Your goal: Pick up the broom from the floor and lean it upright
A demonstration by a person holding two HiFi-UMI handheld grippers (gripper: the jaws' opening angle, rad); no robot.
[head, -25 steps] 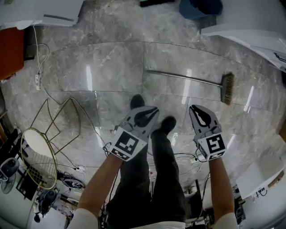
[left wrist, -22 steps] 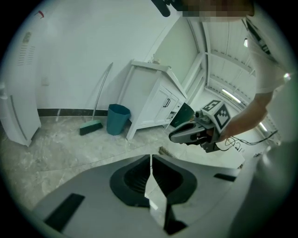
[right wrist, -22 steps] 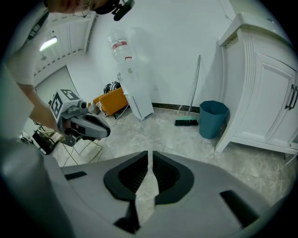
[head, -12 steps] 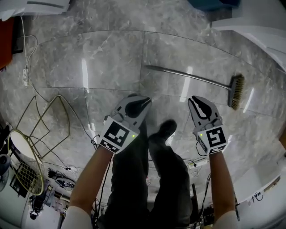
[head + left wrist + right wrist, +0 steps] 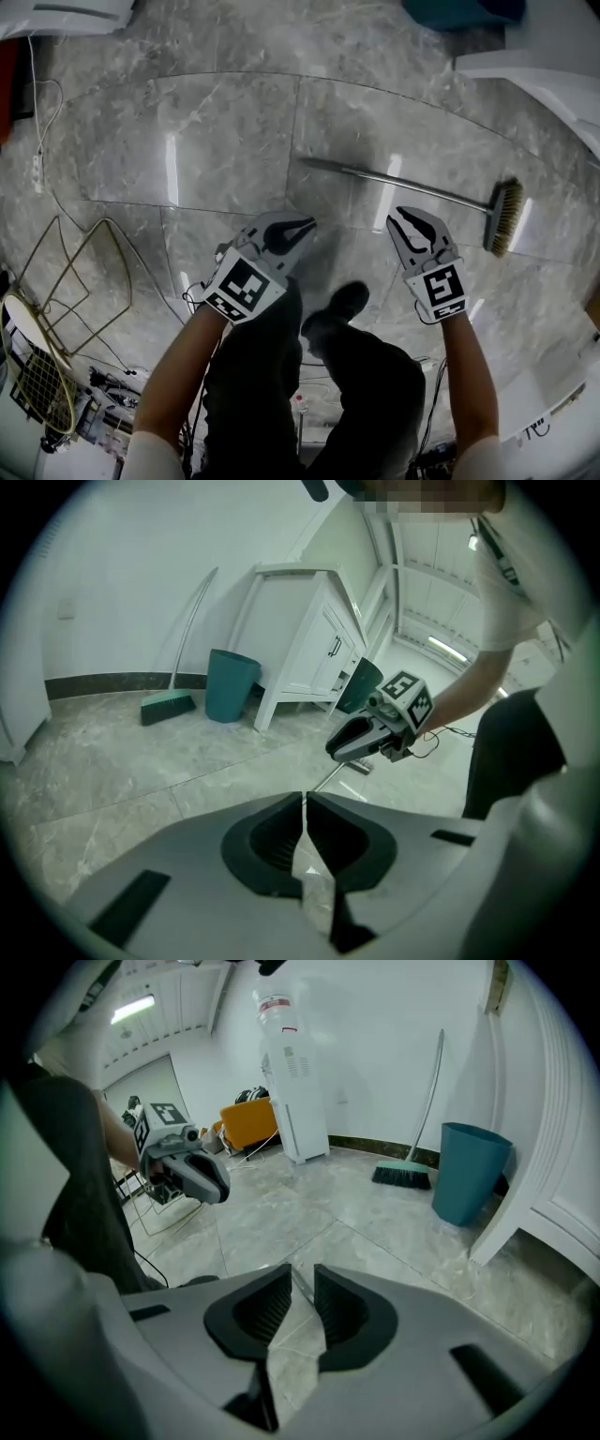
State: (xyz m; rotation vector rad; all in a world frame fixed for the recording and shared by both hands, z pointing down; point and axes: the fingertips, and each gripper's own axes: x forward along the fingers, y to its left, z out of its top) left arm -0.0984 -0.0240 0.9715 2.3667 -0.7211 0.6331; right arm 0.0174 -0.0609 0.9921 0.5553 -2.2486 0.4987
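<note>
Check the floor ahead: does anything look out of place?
Yes: the broom lies flat on the floor tiles, whereas a second broom leans upright against the wall beside the teal bin.

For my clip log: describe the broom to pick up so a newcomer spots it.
On the grey marble floor lies the broom, in the open. Unlike the green broom leaning beside the teal bin, it lies flat, with straw-coloured bristles.

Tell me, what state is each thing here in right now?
Broom, lying flat on the floor, untouched.
Left hand-held gripper, jaws together, empty.
Right hand-held gripper, jaws apart, just been opening, nothing between them.
Green broom, leaning upright against the wall.
Teal bin, standing upright.
</note>
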